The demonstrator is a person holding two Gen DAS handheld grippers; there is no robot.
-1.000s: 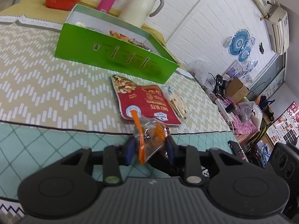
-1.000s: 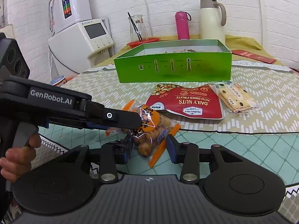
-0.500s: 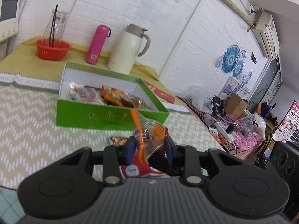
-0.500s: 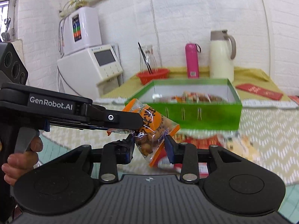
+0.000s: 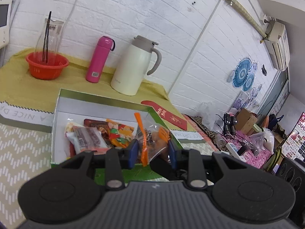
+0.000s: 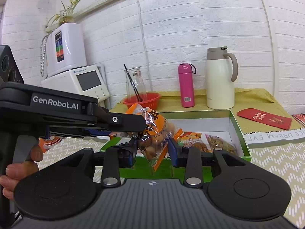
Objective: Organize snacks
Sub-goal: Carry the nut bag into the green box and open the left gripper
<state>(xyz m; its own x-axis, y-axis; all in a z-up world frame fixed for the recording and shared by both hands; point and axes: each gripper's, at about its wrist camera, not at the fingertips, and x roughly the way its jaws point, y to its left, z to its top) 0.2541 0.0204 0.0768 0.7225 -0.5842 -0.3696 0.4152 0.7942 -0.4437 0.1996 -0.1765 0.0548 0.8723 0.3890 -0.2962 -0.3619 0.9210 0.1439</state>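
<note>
While both grippers hold the same orange-trimmed snack bag (image 6: 152, 133) in the air, the step in hand looks like carrying it to the green box (image 5: 57, 114) on the counter (image 6: 276, 162). The left gripper (image 5: 151, 149) is clamped on one side of the clear bag, and the right gripper (image 6: 152, 149) pinches its lower part, so the packet hangs between them just above the box's near wall. Inside the box, several wrapped snacks (image 5: 91, 137) already lie in a loose heap against the near side, with bare white floor behind them. Next, I judge, the bag should go forward over the rim and down into free space, then both grippers should let go together; releasing one side early could let the crinkly packet swing or snag the box edge.
</note>
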